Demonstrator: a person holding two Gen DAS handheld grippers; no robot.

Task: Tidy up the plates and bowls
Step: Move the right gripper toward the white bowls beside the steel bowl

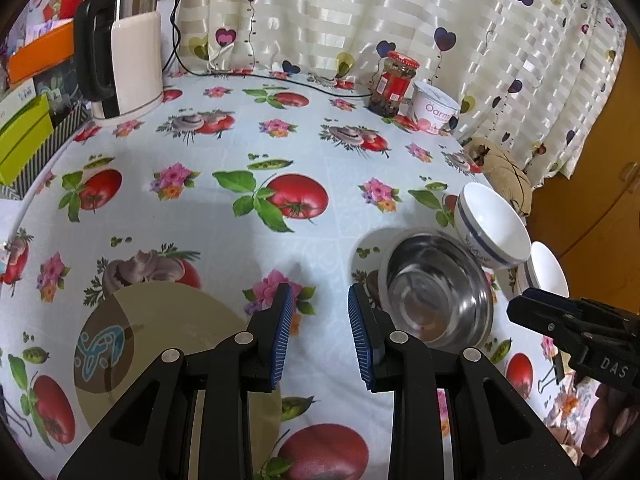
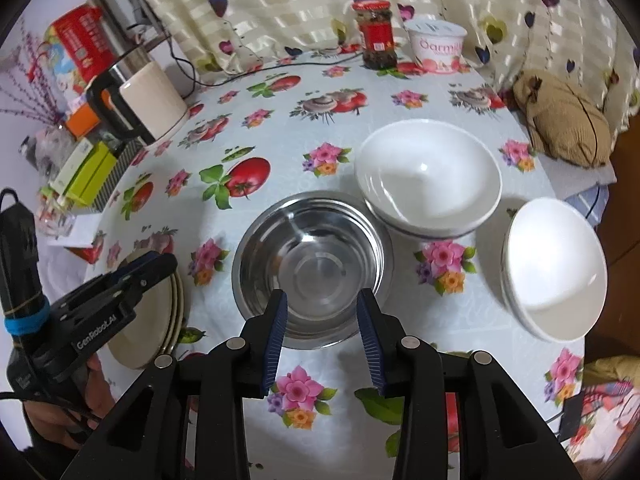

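A steel bowl [image 2: 312, 260] sits mid-table; it also shows in the left wrist view [image 1: 436, 292]. Behind it stand stacked white bowls with a blue band [image 2: 428, 176], also seen from the left [image 1: 492, 228]. More white bowls [image 2: 554, 268] lean at the right. Beige plates [image 1: 160, 344] are stacked at the left, and show in the right wrist view [image 2: 148, 320]. My left gripper [image 1: 318, 338] is open and empty, above the plates' right edge. My right gripper [image 2: 322, 338] is open and empty, its tips just above the steel bowl's near rim.
A white kettle [image 1: 128, 60], boxes [image 1: 24, 140], a red-lidded jar [image 2: 376, 36] and a yogurt tub [image 2: 436, 46] line the table's back and left. A brown cloth bag [image 2: 564, 120] lies at the right edge. A curtain hangs behind.
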